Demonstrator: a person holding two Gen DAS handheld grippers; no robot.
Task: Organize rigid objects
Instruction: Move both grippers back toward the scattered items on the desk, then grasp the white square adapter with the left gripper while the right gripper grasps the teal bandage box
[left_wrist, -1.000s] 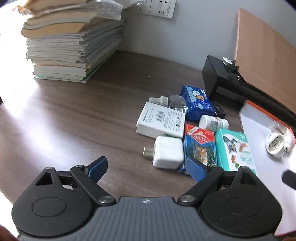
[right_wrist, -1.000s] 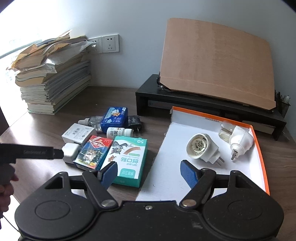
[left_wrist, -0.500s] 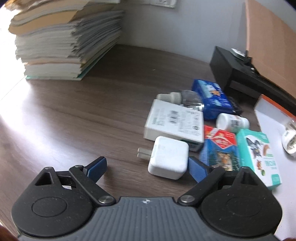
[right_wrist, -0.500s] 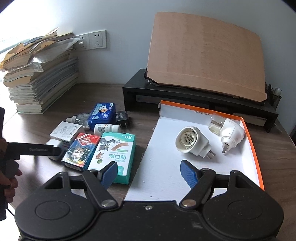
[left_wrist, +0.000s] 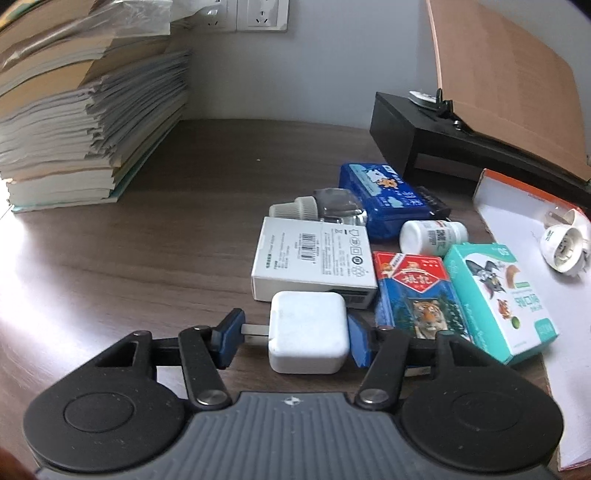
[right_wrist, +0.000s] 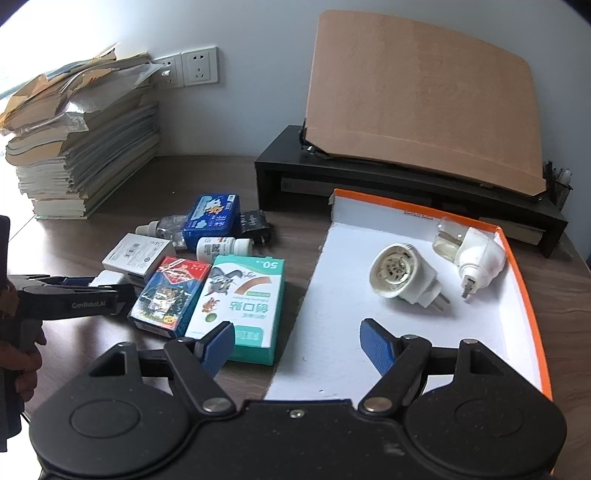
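Left wrist view: left gripper (left_wrist: 293, 339), jaws just closing, is pinching the white charger (left_wrist: 308, 332) at six o'clock of the barcode box (left_wrist: 314, 264); right gripper (right_wrist: 297, 345) is hanging spread over the tray (right_wrist: 532, 295).

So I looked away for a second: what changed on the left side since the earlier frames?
The left gripper came down over the white charger and its fingers have just been closing, one on the prongs, one on the body. The boxes, bottles and right gripper stayed put.
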